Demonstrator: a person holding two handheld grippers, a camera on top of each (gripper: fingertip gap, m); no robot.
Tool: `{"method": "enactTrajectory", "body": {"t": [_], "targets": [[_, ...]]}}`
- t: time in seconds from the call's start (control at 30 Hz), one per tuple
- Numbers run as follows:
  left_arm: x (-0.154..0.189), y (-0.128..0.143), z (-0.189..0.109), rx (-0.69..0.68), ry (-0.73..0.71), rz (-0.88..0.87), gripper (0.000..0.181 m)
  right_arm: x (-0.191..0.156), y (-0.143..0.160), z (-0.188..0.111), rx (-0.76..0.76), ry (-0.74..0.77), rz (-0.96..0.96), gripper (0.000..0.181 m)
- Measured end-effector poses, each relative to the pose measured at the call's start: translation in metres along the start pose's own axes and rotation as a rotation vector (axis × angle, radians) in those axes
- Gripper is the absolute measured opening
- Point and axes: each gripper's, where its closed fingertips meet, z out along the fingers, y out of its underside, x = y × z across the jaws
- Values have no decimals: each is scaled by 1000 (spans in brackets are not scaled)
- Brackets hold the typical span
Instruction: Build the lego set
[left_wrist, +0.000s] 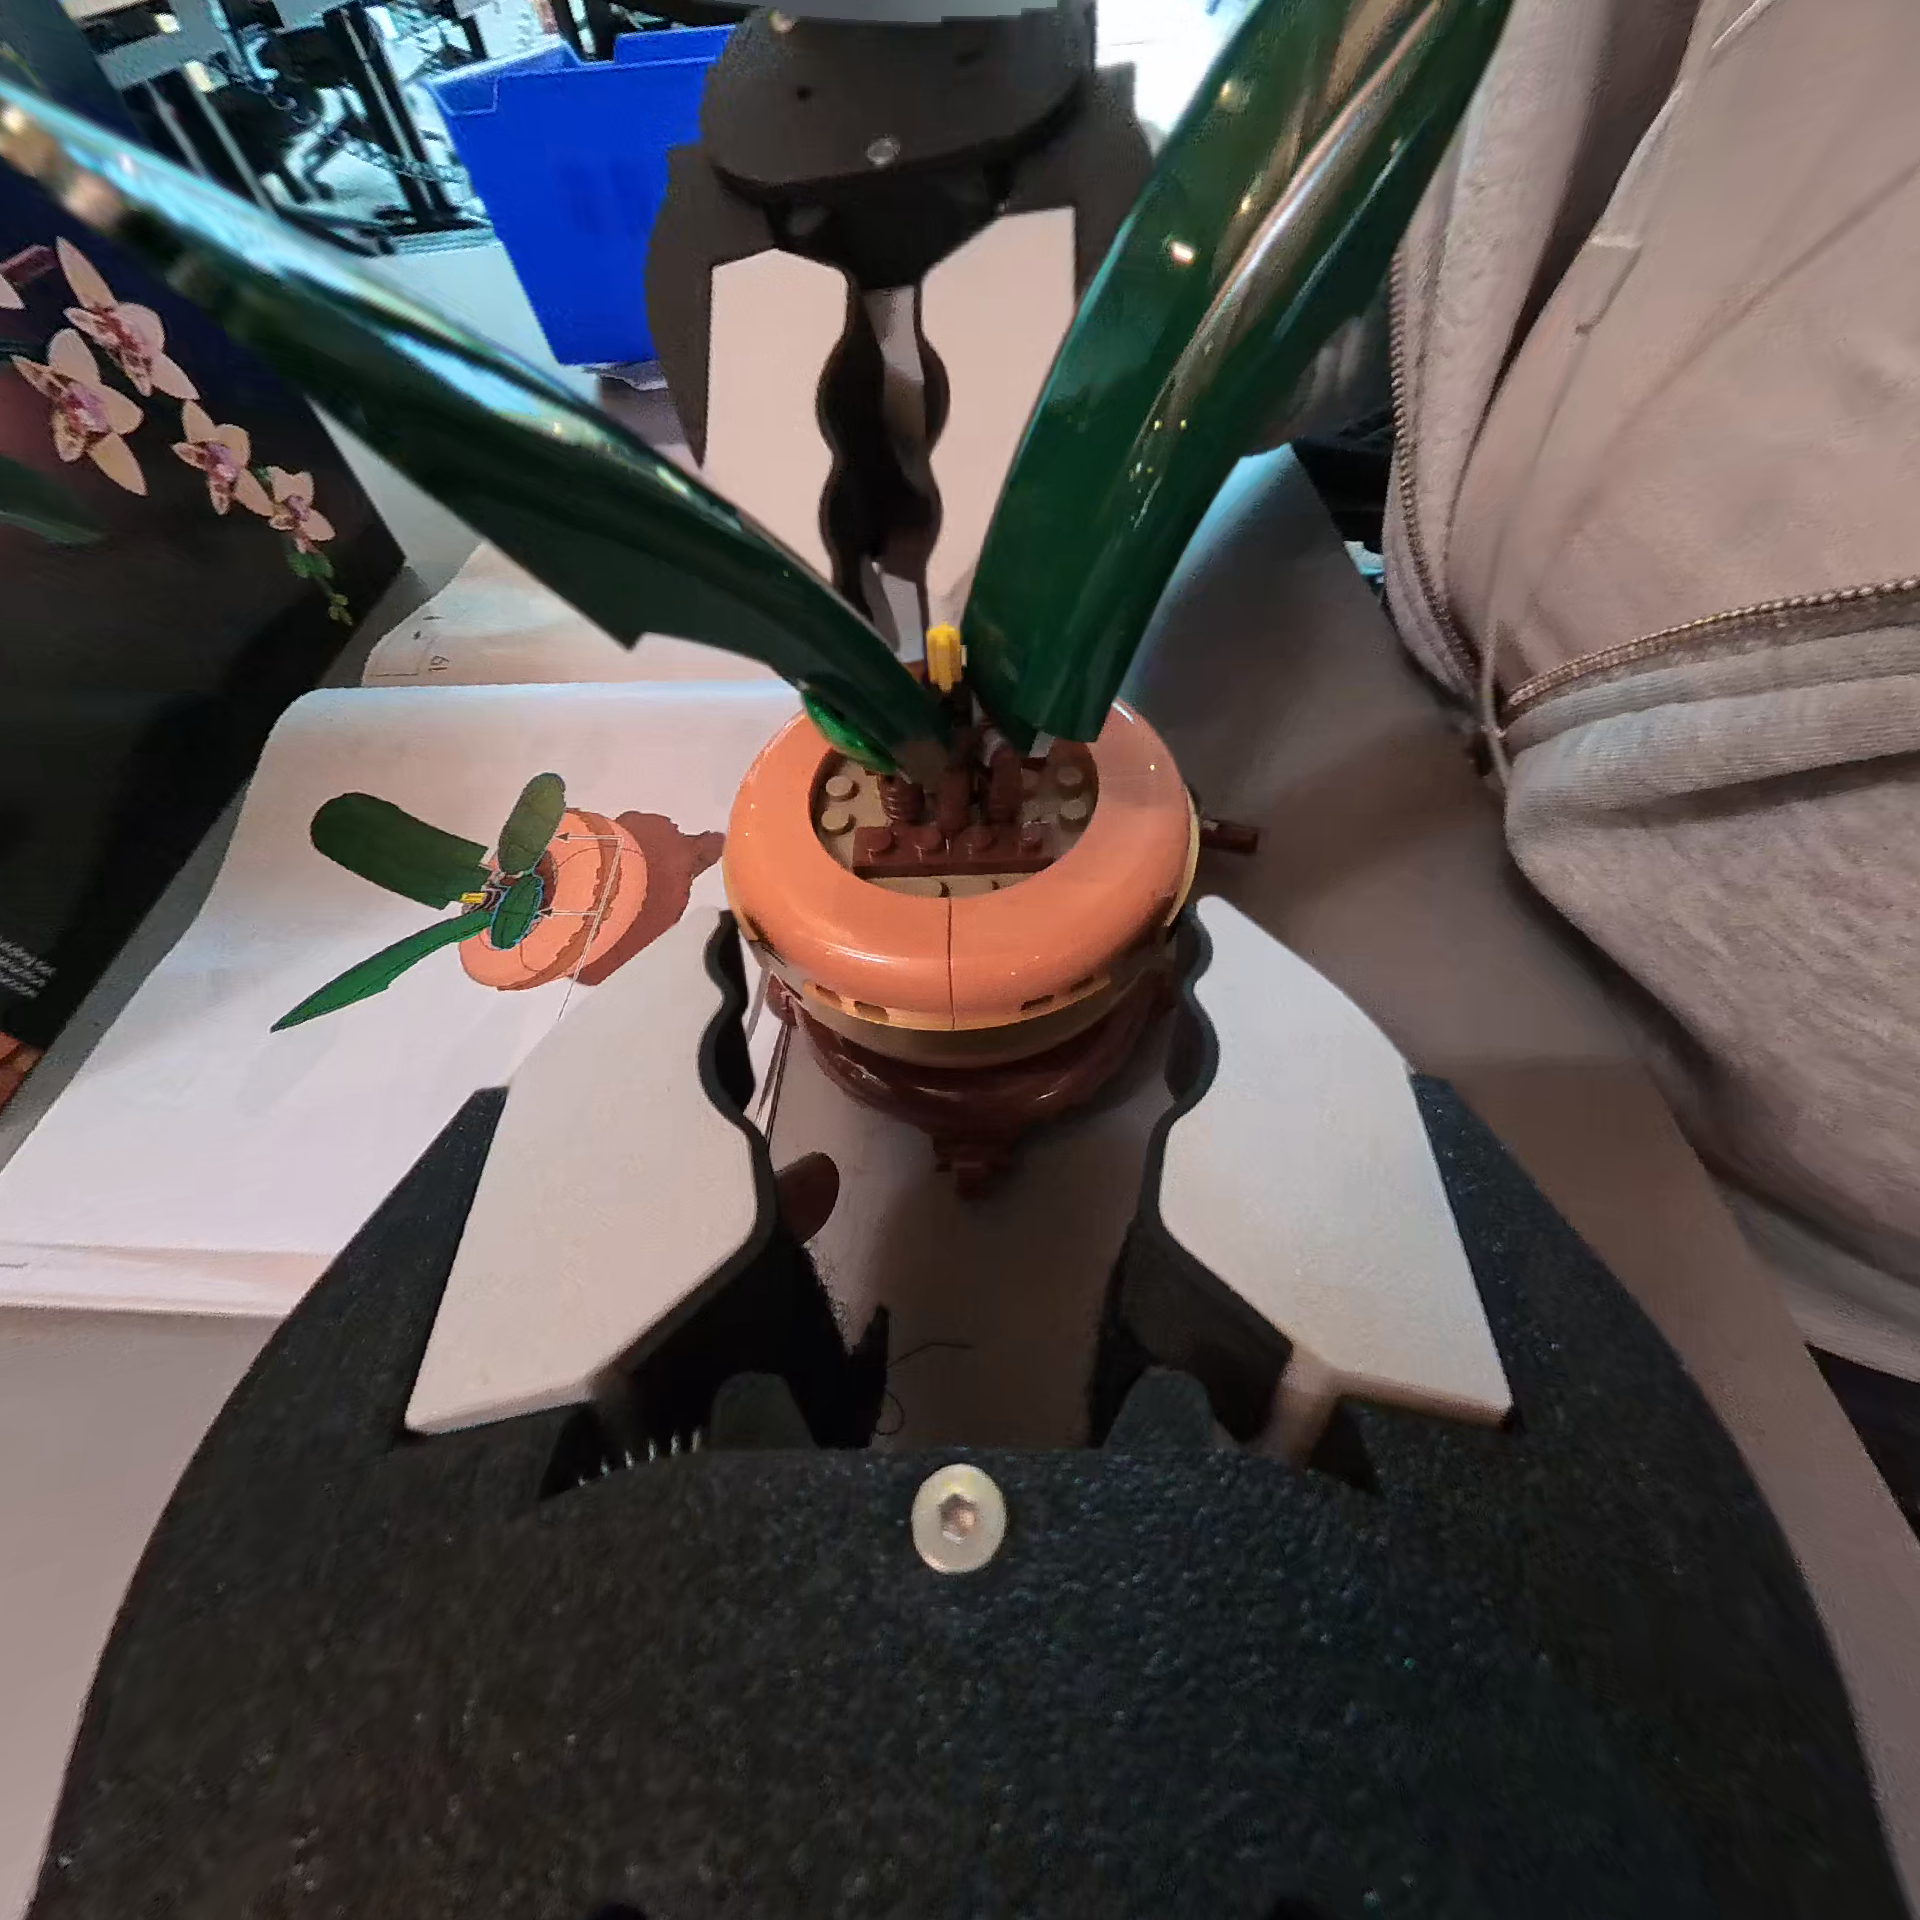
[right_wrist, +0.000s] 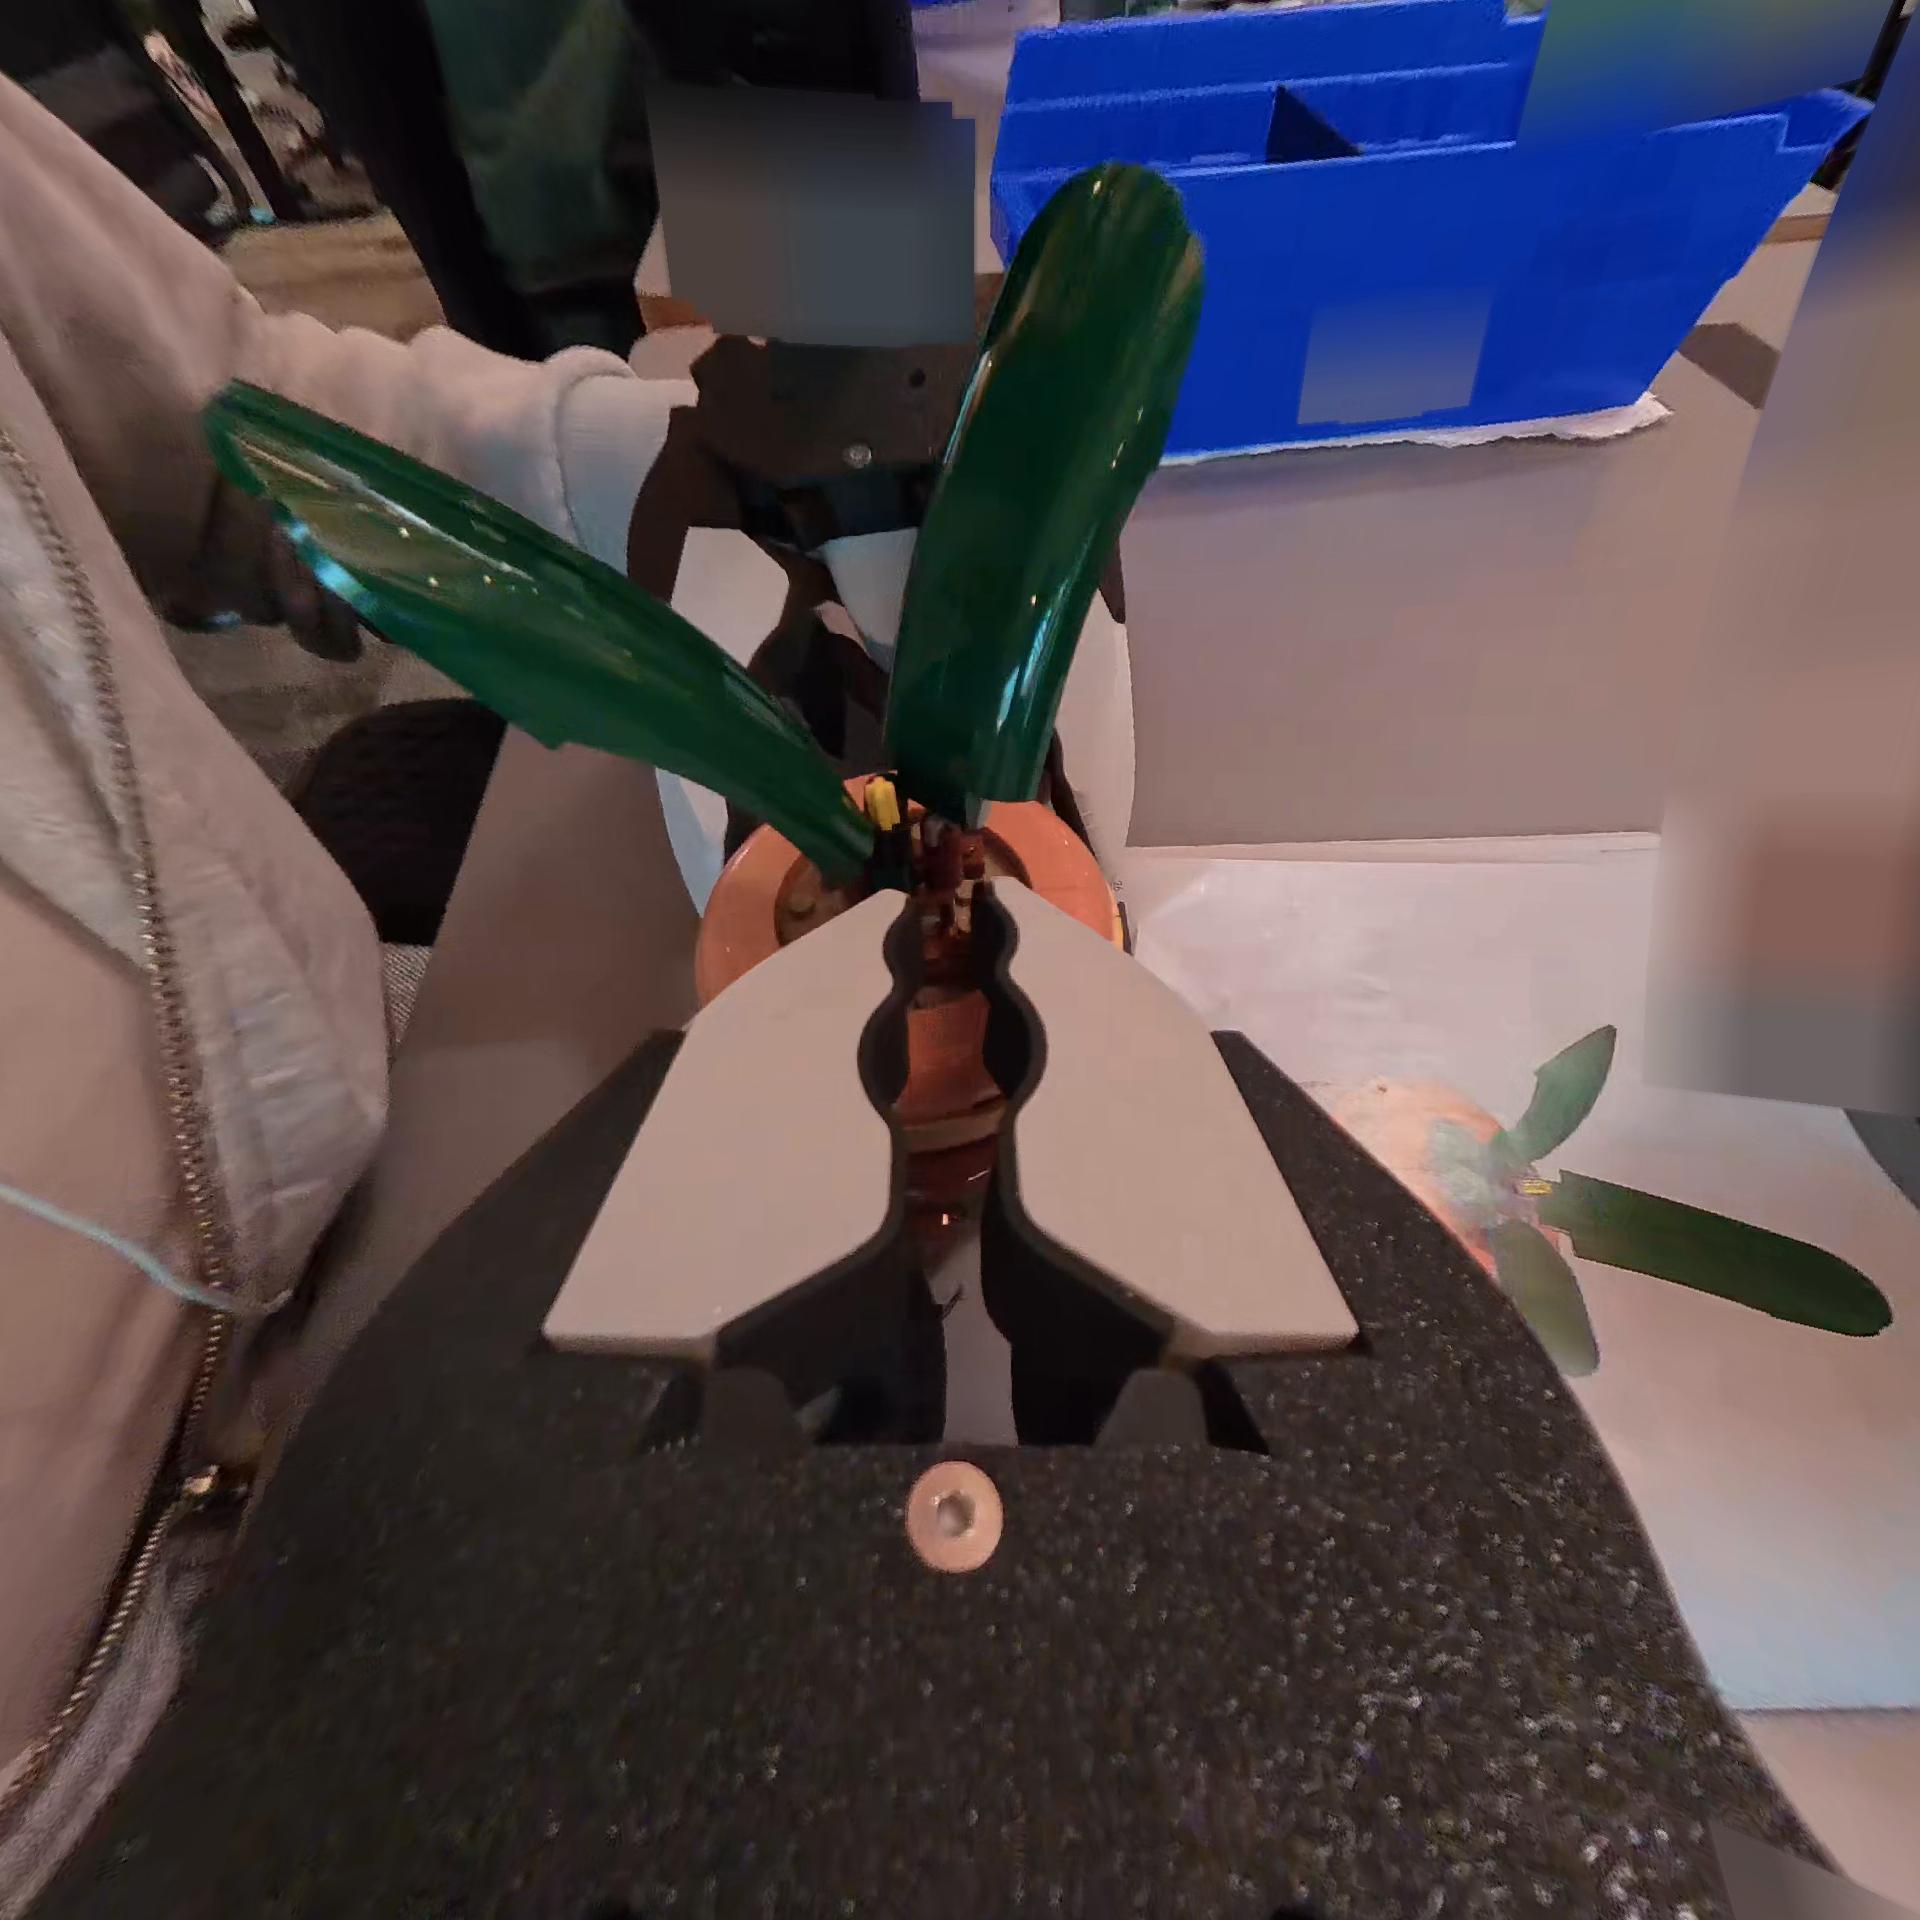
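A lego orchid pot (left_wrist: 956, 961) with a salmon rim and dark brown base stands on the table; it also shows in the right wrist view (right_wrist: 743, 914). Two long dark green leaves (left_wrist: 468, 416) (left_wrist: 1143, 416) rise from its middle beside a small yellow pin (left_wrist: 943, 655). My left gripper (left_wrist: 961, 935) is shut on the pot, one finger on each side under the rim. My right gripper (right_wrist: 945, 904) comes from the opposite side, shut on the brown stem (right_wrist: 943, 883) in the pot's centre, between the leaves (right_wrist: 520, 623) (right_wrist: 1039, 468). It shows far off in the left wrist view (left_wrist: 888, 592).
The open instruction booklet (left_wrist: 312, 1091) lies left of the pot, also in the right wrist view (right_wrist: 1455, 987). The dark set box (left_wrist: 156, 520) stands behind it. A blue bin (right_wrist: 1403, 260) sits at the table's far side. A person's grey zip jacket (left_wrist: 1662, 623) is close by. Both grippers' tips are close together, under 4 cm apart.
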Motion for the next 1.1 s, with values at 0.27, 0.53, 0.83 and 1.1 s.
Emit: {"method": "enactTrajectory", "body": {"t": [0.27, 0.53, 0.83, 1.1], "targets": [[0, 1, 0, -4, -28, 12, 78, 13, -17, -15, 22, -24, 17, 16], [-5, -12, -27, 61, -213, -95, 87, 20, -46, -11, 62, -373, 36, 28], [11, -1, -2, -156, -680, -249, 131, -3, -31, 12, 14, -728, 154, 16], [-19, 11, -32, -141, -764, -282, 113, 16, -32, 7, 145, -347, 336, 12]]}}
